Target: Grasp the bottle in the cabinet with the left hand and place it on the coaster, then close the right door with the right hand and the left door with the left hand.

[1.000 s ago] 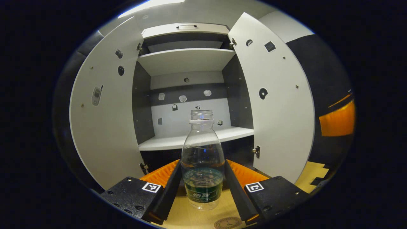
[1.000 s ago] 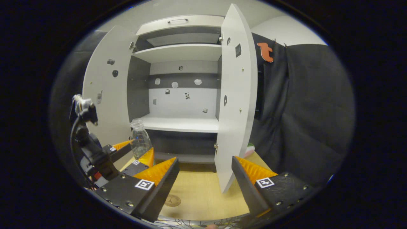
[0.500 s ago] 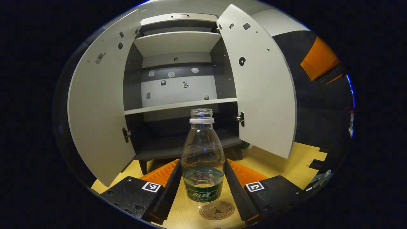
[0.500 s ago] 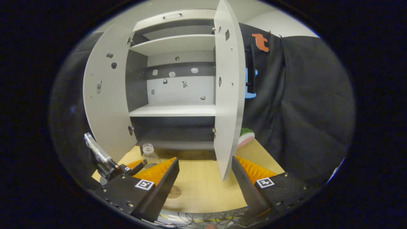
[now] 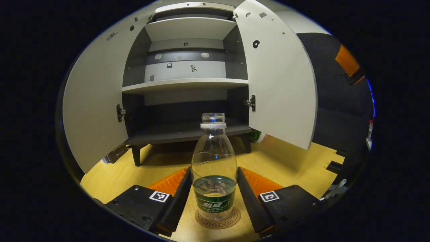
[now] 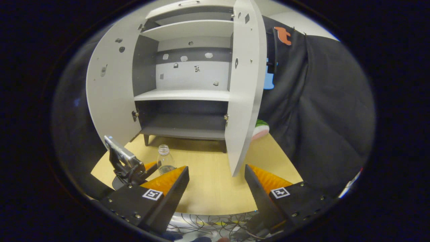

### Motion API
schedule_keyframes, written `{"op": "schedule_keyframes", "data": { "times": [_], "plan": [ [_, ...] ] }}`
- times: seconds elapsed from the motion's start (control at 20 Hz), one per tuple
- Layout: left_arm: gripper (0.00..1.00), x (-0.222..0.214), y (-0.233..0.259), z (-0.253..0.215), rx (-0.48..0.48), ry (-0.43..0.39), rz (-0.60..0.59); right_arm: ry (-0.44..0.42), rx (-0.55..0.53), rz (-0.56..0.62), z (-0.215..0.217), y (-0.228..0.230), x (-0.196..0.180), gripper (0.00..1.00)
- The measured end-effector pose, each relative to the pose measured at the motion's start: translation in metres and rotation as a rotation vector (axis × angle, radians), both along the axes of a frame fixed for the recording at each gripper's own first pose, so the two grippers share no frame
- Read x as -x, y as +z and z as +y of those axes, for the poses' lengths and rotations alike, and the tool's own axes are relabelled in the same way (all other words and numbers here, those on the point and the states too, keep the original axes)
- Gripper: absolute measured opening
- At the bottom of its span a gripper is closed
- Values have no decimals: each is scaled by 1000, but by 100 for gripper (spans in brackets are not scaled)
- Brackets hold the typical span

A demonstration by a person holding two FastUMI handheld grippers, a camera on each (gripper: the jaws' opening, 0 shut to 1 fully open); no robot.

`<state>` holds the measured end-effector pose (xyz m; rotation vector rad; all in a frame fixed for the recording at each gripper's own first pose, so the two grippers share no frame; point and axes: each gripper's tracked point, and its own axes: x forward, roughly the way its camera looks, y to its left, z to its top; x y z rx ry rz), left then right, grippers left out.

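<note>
Bottle [image 5: 214, 168] stands upright on the coaster [image 5: 218, 218], uncapped, clear, with a green label low on its body and a little liquid at label height. The left gripper [image 5: 214, 198] has it by the lower body, a finger pressed against each side, jaws closed only as far as the bottle's width. The coaster is a round brown disc on the table [image 5: 107, 178], near its front edge, and the bottle's base sits within its rim.

Behind, toward the table's back edge, the cabinet [image 5: 188, 84] stands on short dark legs with both doors swung wide. The left door [image 5: 94, 111] and the right door [image 5: 278, 84] are pale grey, hinged at the cabinet's sides; inside are pale shelves against a dark interior, with small stickers on the back panel.

In the right gripper view, the right gripper [image 6: 216, 188] hangs over the table's front edge with its jaws spread wide and nothing between them. Ahead of it the right door [image 6: 245, 84] is seen nearly edge on, its lower corner above the table's middle. The bottle [image 6: 165, 163] shows at the table's left part with the left gripper [image 6: 134, 168] around it. A round green, white and pink thing [image 6: 260, 129] lies at the table's back right, behind the right door. Loose cables [image 6: 215, 223] lie along the front edge.
</note>
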<state>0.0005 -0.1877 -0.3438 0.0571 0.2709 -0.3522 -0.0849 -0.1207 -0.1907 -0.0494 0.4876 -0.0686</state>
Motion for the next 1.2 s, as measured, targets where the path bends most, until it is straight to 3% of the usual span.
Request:
{"op": "schedule_keyframes", "data": {
  "times": [0.9, 1.2],
  "plan": [
    [84, 23, 2, 12, 5, 73, 52, -1, -59, 26, -8, -15, -6, 100],
    [86, 24, 27, 10, -9, 55, 9, -9, -72, 9, -15, -9, -4, 100]
  ]
}}
